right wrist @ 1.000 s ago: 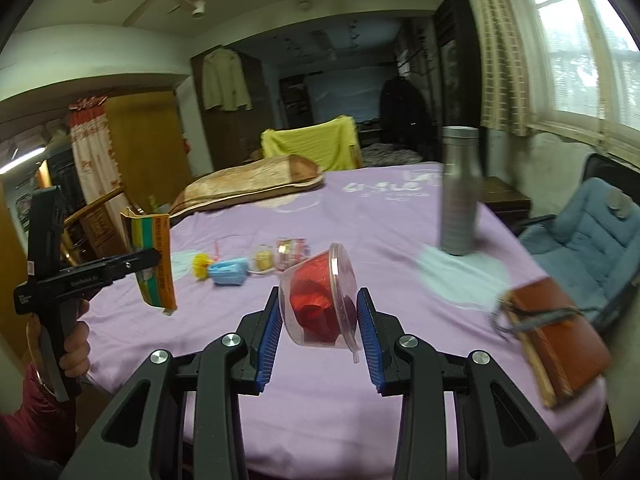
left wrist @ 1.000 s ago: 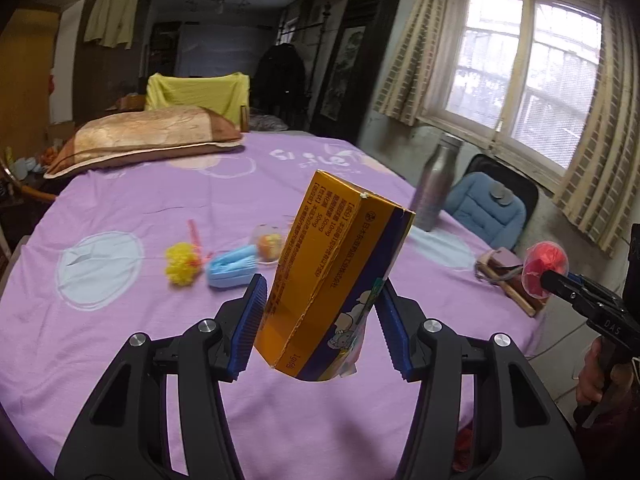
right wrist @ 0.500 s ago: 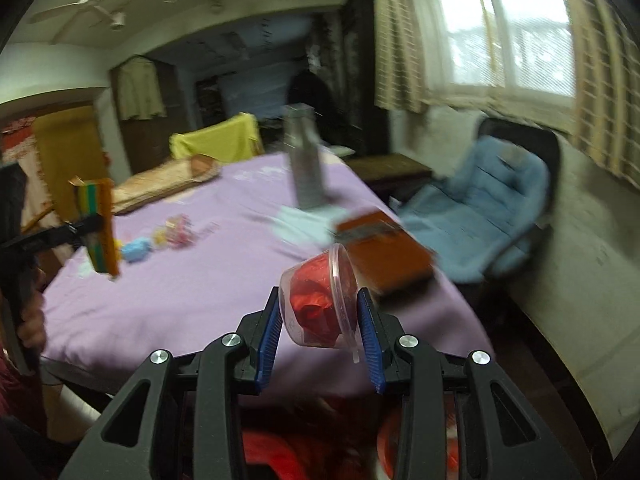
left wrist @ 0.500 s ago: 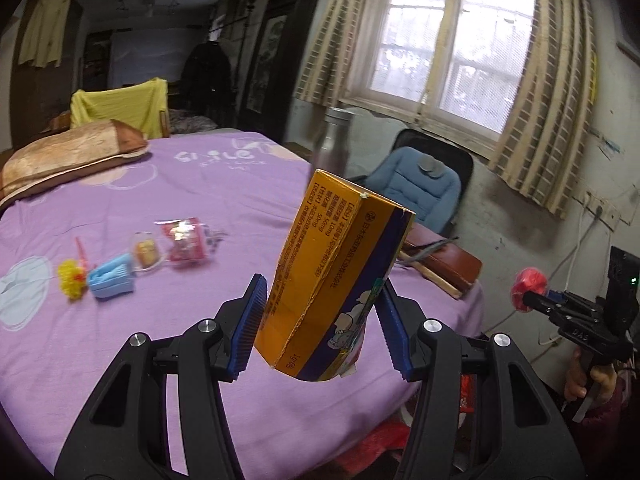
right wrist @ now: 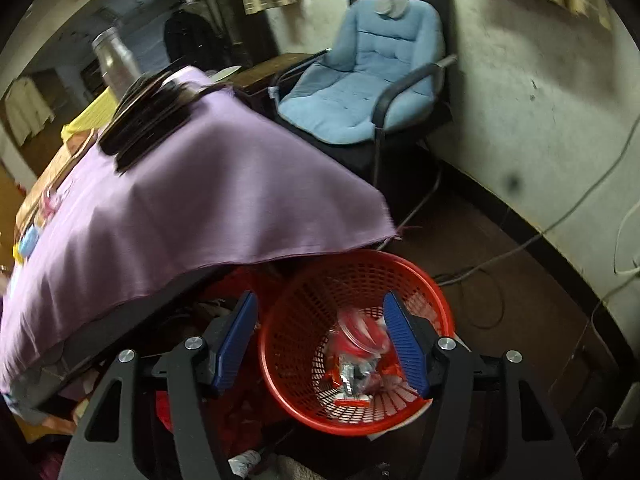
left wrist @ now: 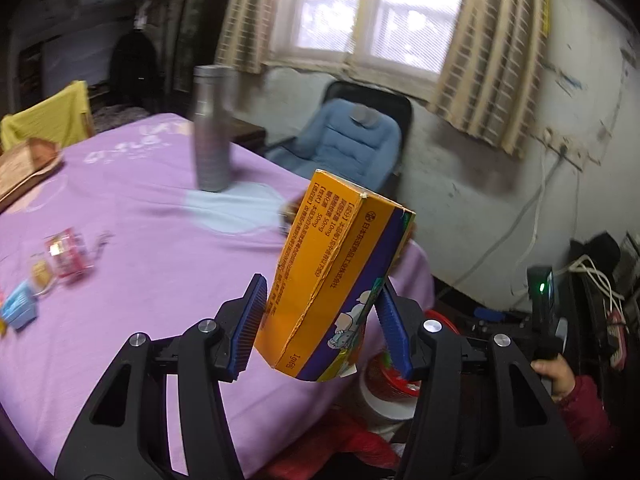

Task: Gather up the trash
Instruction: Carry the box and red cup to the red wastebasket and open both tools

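Observation:
My left gripper [left wrist: 322, 320] is shut on an orange and blue cardboard box [left wrist: 336, 280], held tilted over the corner of the purple table [left wrist: 152, 272]. In the right wrist view my right gripper [right wrist: 324, 340] hangs above a red mesh waste basket [right wrist: 416, 276] on the floor; its jaws are opening and nothing is pressed between them. A clear cup with red contents [right wrist: 360, 332], blurred, is dropping into the basket onto several wrappers [right wrist: 352, 376]. Small bits of trash [left wrist: 66, 258] lie on the table at the left.
A silver bottle [left wrist: 210, 128] stands on the table. A blue cushioned chair [right wrist: 372, 80] is by the wall under the window. Cables [right wrist: 520, 248] trail across the dark floor. A dark flat case [right wrist: 148, 120] lies on the table edge. A hand in a red sleeve [left wrist: 560, 376] holds the other gripper.
Both grippers swung right off the table toward its corner. The right gripper tipped down over the red basket, opened and let go of the red cup. The left still holds the box.

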A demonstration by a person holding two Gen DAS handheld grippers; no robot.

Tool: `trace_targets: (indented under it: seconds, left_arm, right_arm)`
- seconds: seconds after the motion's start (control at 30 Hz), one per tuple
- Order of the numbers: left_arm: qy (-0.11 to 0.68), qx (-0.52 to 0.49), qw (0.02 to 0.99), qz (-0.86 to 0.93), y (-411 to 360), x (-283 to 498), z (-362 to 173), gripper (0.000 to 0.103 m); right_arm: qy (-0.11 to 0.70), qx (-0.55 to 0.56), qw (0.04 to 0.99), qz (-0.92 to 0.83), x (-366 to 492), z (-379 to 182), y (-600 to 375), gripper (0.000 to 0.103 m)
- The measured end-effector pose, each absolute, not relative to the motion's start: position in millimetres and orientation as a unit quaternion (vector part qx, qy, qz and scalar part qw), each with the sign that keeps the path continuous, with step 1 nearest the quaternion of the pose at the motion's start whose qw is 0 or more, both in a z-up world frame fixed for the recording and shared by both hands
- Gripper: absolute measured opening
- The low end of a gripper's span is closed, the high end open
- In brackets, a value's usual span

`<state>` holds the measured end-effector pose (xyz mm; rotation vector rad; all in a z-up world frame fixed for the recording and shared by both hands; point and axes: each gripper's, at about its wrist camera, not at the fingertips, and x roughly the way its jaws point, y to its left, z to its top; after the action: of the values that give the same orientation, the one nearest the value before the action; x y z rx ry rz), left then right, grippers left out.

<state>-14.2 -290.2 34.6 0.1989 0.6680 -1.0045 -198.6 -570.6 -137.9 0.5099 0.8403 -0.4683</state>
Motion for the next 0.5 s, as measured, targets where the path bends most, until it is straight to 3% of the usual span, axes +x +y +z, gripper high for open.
trace_targets:
  seconds: [0.5]
  left_arm:
    - [0.381, 0.174, 0.7, -0.579, -462.6, -92.6, -42.4, 0.054]
  right_arm:
    - [0.369, 0.163, 0.873, -0.275, -274.7, -62.4, -605.6, 0.07]
